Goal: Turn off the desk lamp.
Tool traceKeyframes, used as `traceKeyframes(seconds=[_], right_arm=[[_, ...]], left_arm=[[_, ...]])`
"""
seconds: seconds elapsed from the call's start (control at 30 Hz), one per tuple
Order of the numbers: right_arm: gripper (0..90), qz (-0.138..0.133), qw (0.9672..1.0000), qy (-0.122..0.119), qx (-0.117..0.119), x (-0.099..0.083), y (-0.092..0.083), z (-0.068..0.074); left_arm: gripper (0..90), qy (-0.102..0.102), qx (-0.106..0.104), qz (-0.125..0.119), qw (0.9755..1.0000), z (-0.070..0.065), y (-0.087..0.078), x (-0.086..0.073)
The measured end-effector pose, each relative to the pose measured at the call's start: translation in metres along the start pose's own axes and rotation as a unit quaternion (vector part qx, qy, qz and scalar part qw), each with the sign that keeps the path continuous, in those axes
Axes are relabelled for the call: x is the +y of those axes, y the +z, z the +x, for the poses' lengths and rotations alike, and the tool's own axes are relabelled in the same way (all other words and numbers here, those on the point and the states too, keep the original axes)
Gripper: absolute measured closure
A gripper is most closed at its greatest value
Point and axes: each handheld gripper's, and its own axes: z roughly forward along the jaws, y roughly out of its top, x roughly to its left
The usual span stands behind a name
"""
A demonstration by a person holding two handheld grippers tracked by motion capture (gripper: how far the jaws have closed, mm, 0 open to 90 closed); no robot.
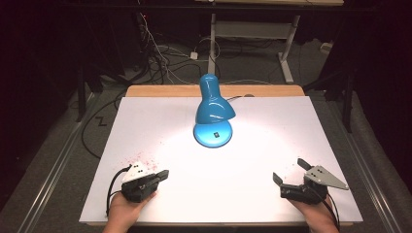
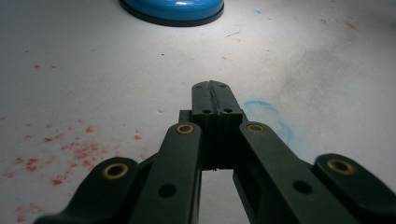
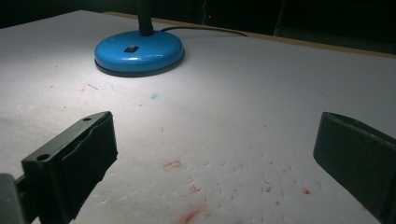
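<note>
A blue desk lamp (image 1: 212, 107) stands lit at the far middle of the white table sheet (image 1: 272, 141). Its round base (image 3: 139, 52) shows a small switch, and its rim (image 2: 173, 8) sits ahead of the left jaws. My left gripper (image 1: 164, 174) rests at the near left, held by a hand; its two black jaws are pressed flat together with nothing between them (image 2: 215, 95). My right gripper (image 1: 288, 171) rests at the near right, jaws spread wide apart over bare sheet (image 3: 215, 144), nothing between them.
Red flecks (image 2: 70, 151) stain the sheet near the left gripper, and a faint blue ring mark (image 2: 273, 116) lies just right of its jaws. The lamp cord (image 3: 205, 30) runs off the far edge. Dark floor with cables (image 1: 160, 53) and desk legs lies beyond the table.
</note>
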Motion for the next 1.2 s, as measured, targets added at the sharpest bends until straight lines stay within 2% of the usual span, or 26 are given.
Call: traceKeyframes(seconds=[0.23, 0.3, 0.4, 0.47, 0.63, 0.7, 0.73, 0.8, 1.07, 1.1, 1.2], right_arm=[[0.3, -0.001, 1.0, 0.001, 0.001, 0.0, 0.0, -0.001], [0.3, -0.001, 1.0, 0.0, 0.002, 0.0, 0.0, -0.001], [0.3, 0.002, 1.0, 0.007, 0.005, -0.001, 0.0, 0.0], [0.3, 0.001, 1.0, -0.003, 0.007, -0.002, 0.002, -0.001], [0.3, 0.001, 1.0, 0.001, 0.007, -0.002, 0.003, -0.001], [0.3, 0.001, 1.0, -0.001, 0.007, -0.002, 0.002, -0.001], [0.3, 0.003, 1.0, 0.005, 0.008, -0.002, 0.001, 0.001], [0.3, 0.0, 1.0, 0.0, 0.008, -0.002, 0.001, 0.0], [0.3, 0.0, 1.0, 0.006, 0.005, -0.001, -0.001, 0.0], [0.3, -0.003, 1.0, -0.003, 0.005, -0.001, -0.001, -0.001], [0.3, -0.003, 1.0, -0.002, 0.004, -0.001, -0.001, -0.001]], left_arm=[[87.9, -0.013, -0.014, 0.001, 0.9998, 0.0, 0.004, 0.0], [87.9, -0.003, -0.014, 0.003, 0.9999, -0.001, 0.004, 0.001], [87.9, -0.003, -0.017, -0.002, 0.9998, -0.003, 0.004, 0.002], [87.9, -0.003, -0.016, -0.004, 0.9999, -0.005, 0.004, 0.003], [87.9, -0.005, -0.018, -0.006, 0.9998, -0.007, 0.006, 0.008], [87.9, -0.005, -0.018, -0.009, 0.9998, -0.007, 0.006, 0.011], [87.9, -0.005, -0.021, -0.011, 0.9997, -0.007, 0.006, 0.016], [87.9, -0.002, -0.02, -0.009, 0.9998, -0.007, 0.005, 0.019], [87.9, 0.017, -0.019, -0.019, 0.9995, -0.008, 0.0, 0.038], [87.9, 0.019, -0.019, -0.021, 0.9994, -0.008, 0.0, 0.041], [87.9, 0.017, -0.021, -0.024, 0.9994, -0.007, 0.003, 0.048]])
